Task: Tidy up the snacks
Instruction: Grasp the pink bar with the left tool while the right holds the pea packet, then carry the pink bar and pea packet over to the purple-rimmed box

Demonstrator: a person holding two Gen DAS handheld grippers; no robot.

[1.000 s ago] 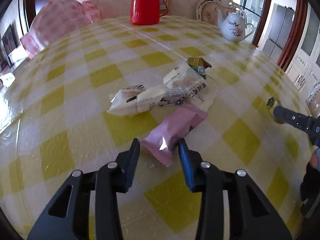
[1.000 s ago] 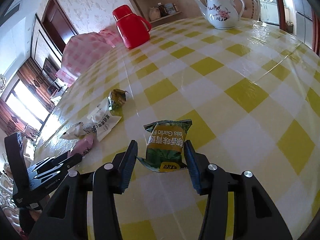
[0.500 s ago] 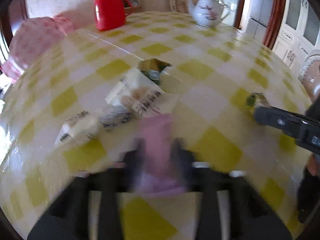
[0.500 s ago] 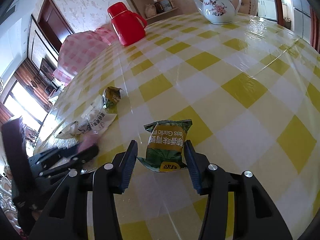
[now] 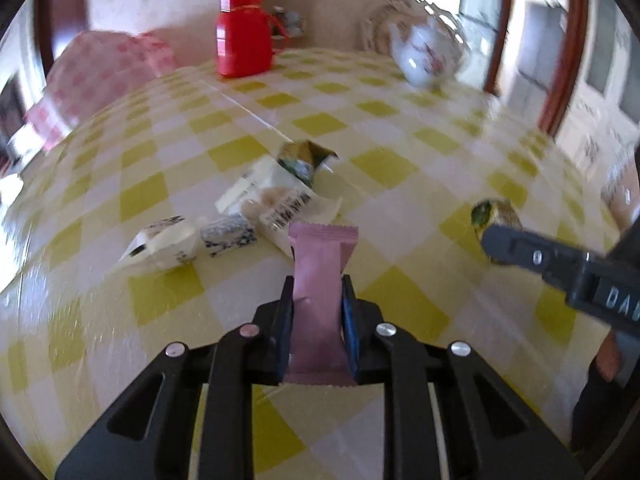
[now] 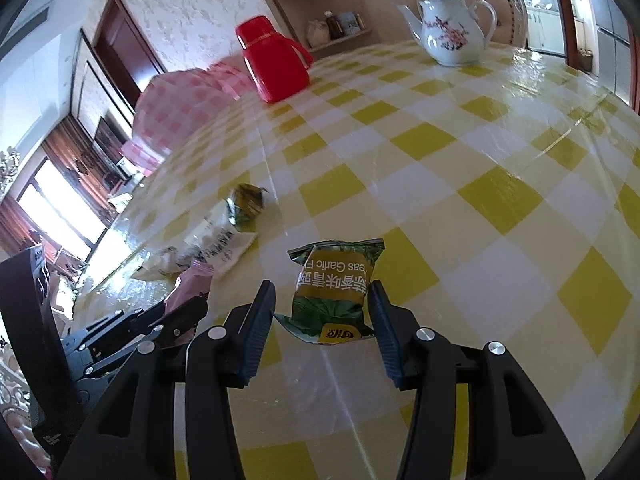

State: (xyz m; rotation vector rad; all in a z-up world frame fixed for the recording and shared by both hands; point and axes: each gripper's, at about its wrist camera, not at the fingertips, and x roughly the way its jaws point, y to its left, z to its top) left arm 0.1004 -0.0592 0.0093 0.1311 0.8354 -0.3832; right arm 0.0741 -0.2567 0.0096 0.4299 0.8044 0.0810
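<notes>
- Now my left gripper (image 5: pixel 316 312) has its jaws pinching the pink packet (image 5: pixel 318 280), lifted above the checked surface (image 5: pixel 168 292).
- Beyond it, white packets (image 5: pixel 256 216) lie clustered.
- My right gripper (image 6: pixel 322 316) holds the green pea packet (image 6: pixel 334 292); the jaws press its sides.
- A red flask (image 6: pixel 274 66) and teapot (image 6: pixel 450 34) stand far back.

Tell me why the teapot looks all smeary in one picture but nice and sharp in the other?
Left wrist view: the teapot and red thermos are streaked with motion blur, while the pink snack packet in the left gripper looks crisp. Right wrist view: the teapot's flowers are sharp; sun glare whitens the tablecloth, and the fisheye lens bulges the checks.
</notes>
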